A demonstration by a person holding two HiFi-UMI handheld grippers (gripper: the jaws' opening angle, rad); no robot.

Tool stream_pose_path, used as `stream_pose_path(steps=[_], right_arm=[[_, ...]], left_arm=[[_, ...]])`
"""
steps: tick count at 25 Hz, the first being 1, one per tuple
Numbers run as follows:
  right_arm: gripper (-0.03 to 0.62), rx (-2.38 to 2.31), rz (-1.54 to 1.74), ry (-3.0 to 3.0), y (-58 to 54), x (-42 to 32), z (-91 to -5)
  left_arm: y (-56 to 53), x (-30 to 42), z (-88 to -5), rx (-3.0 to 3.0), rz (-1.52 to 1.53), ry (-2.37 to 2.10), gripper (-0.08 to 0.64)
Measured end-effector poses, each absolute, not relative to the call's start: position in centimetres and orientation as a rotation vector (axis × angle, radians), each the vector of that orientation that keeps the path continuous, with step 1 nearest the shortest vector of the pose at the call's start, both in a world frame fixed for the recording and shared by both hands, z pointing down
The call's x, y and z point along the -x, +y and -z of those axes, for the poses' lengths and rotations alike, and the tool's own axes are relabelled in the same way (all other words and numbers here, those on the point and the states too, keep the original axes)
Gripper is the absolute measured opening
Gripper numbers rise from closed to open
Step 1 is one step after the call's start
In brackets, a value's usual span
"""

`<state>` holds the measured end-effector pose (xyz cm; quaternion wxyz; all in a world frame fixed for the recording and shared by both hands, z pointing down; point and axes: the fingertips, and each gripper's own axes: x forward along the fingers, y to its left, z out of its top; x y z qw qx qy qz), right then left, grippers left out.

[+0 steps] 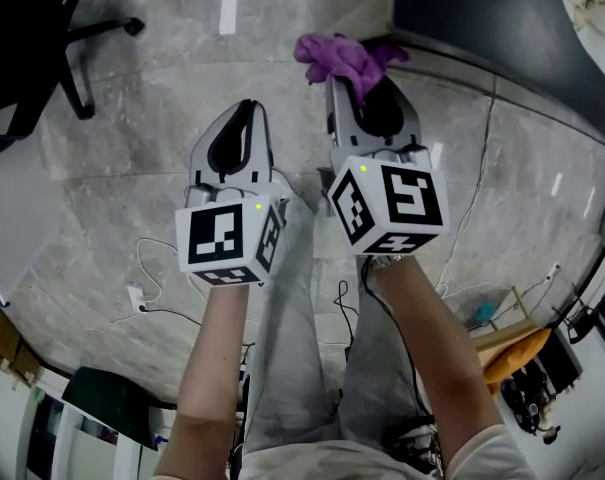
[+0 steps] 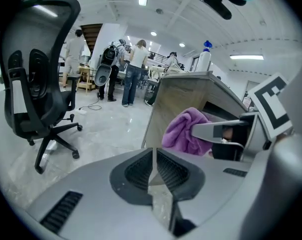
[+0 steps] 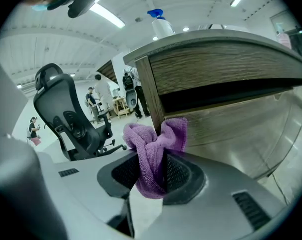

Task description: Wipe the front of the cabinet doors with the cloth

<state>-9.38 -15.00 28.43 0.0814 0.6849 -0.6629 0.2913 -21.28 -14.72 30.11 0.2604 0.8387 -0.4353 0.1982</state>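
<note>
A purple cloth [image 1: 344,60] bunches out of my right gripper [image 1: 360,86], which is shut on it. In the right gripper view the purple cloth [image 3: 154,151] sits just before the corner of a wood-grain cabinet [image 3: 225,99]. From the left gripper view the cabinet [image 2: 185,104] stands ahead on the right, with the cloth [image 2: 184,132] held in front of it. My left gripper [image 1: 244,118] hangs beside the right one, lower left of the cloth, its jaws together with nothing between them.
A black office chair [image 2: 38,89] stands to the left on the pale marble floor [image 1: 132,158]. A spray bottle [image 3: 162,25] sits on the cabinet top. People stand far back in the room [image 2: 133,71]. Cables trail over the floor [image 1: 147,298] near the person's legs.
</note>
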Motion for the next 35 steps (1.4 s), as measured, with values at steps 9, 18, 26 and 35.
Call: stream_pose_path(steps=[9, 18, 26, 35], right_arm=[[0.12, -2.095, -0.9, -1.854, -8.3, 0.6, -30.7], [0.12, -2.205, -0.85, -1.612, -0.3, -16.2, -32.2], [0.12, -2.343, -0.845, -1.464, 1.8, -24.6, -33.8], [0.12, -2.334, -0.793, -1.531, -2.4, -23.6, -35.2]], left_arm=[[-8.4, 11.4, -29.5, -2.31, -0.549, -1.111, 0.031], [-1.8, -5.1, -30.4, -2.31, -0.521, -0.975, 0.031], [-0.1, -11.9, -31.6, -2.365, -0.568, -0.874, 0.031], [-2.7, -7.0, -32.8, -2.366, -0.595, -0.913, 0.031]])
